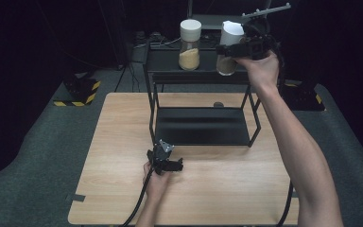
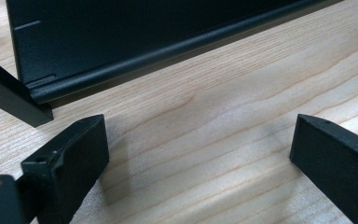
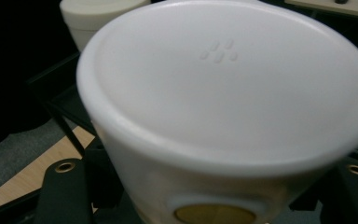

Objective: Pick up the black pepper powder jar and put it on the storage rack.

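Item: white-lidded jar (image 1: 229,47), upright, clamped in my right hand-held gripper (image 1: 246,46) above the rack's top shelf (image 1: 170,60), just right of its twin jar (image 1: 189,45); left hand-held gripper (image 1: 166,163) open, empty, on the worktop (image 1: 123,142).

Both arms bare, no sleeves. Left gripper (image 1: 164,161) black w/ grey plate, black cable; right gripper (image 1: 250,45) black, grey plate.
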